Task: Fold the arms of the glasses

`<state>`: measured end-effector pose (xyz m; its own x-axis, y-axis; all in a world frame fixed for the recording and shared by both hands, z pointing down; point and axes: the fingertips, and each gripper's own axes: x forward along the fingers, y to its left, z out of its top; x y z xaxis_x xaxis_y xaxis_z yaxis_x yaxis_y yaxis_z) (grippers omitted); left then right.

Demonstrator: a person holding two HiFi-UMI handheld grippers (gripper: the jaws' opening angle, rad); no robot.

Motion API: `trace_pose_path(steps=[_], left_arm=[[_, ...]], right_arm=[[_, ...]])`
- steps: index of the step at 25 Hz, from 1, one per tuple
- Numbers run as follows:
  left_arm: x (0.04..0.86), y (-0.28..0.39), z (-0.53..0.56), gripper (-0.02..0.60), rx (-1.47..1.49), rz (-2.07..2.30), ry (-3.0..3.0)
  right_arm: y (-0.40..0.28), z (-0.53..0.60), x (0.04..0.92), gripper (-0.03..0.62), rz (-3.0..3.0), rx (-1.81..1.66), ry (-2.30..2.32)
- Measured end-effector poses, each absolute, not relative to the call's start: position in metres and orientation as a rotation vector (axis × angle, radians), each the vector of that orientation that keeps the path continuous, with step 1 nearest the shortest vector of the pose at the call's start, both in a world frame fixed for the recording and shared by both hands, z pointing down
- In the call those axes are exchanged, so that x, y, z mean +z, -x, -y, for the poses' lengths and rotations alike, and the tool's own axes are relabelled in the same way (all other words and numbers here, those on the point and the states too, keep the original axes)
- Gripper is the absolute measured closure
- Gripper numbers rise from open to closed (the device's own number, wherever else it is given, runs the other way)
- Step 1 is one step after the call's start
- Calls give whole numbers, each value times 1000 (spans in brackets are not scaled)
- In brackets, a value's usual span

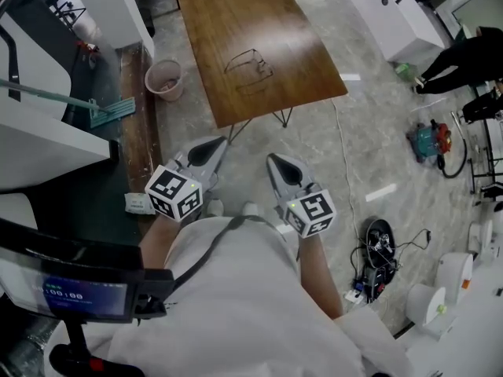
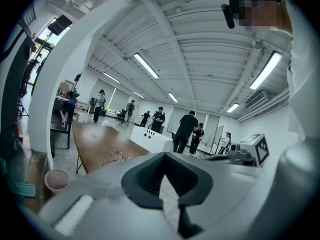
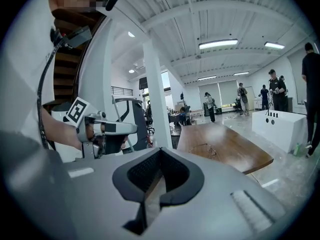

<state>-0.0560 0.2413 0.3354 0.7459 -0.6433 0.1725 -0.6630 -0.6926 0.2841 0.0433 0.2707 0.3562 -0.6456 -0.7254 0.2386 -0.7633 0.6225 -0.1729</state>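
Two claws are up in front of me over the floor [image 1: 369, 116], side by side. Both are pinched fully together with nothing between the jaws. The left claw [image 1: 211, 149] sits at 9 o'clock of the right claw [image 1: 281, 167], a gap between them, and both noses tip slightly downward. Each claw's own view confirms it: the dark pads meet along a closed seam, with no object caught there.

Straight ahead at 12 o'clock, well apart from both claws, the glasses [image 1: 250, 63] lie on the wooden tabletop [image 1: 228, 14]. They sit toward its near half, a little right of centre. They are thin wire frames, resting flat on the wood, and the arms look spread out from the front rather than tucked in, though at this range the detail is faint. From the left gripper view they sit at 10 o'clock above my closed jaws; from the right gripper view they show at 1 o'clock. Nothing touches them.

Off at 11 o'clock, a pink bucket [image 1: 164, 78] stands on the floor just beside the tabletop's near left corner. At 1 o'clock, beyond the tabletop's right edge, there is a white cabinet [image 1: 389, 10]. Several people [image 2: 187, 131] stand in the background past the far end.
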Motion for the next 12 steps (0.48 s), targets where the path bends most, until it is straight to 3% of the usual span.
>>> trace_pose_path(steps=[12], left_arm=[[344,97,-239,578,85,938,-2635]], right_arm=[[-21,-270,358,585,2679,473,-1369]])
